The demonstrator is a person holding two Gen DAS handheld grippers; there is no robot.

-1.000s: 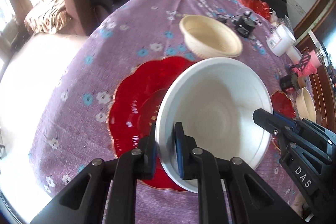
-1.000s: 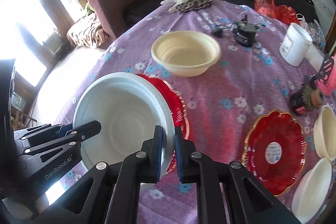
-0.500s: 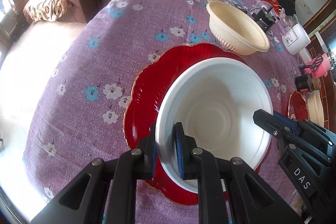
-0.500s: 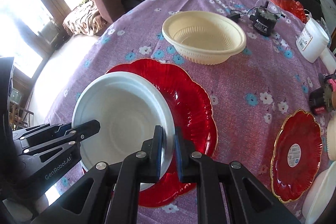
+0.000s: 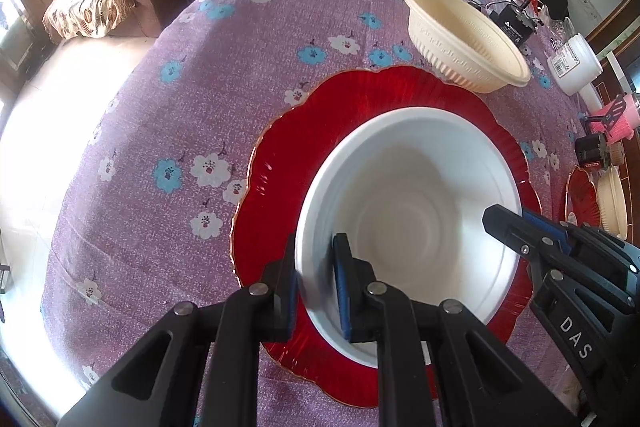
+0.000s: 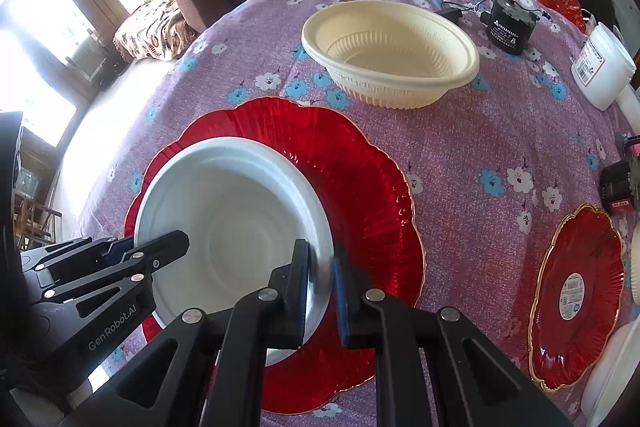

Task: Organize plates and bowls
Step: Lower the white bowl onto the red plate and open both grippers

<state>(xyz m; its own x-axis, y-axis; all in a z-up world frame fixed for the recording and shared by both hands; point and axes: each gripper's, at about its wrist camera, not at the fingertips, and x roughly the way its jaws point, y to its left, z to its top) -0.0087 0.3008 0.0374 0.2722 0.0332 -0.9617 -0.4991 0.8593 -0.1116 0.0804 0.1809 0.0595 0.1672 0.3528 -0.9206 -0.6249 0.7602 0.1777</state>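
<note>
Both hand-held grippers, left [image 5: 316,283] and right [image 6: 320,287], are clamped on opposite rims of the white bowl [image 5: 412,227], which sits over the red plate [image 5: 280,195] on the desk [image 5: 160,131]. Looks light, thin and bendy, so rim grips suit it.

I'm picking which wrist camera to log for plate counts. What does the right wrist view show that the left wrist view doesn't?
Only the right wrist view shows the second red plate fully, label visible, and the left gripper on the white bowl's rim. Only the left shows the right gripper there. Both show the large red plate under the bowl and the cream bowl.
</note>
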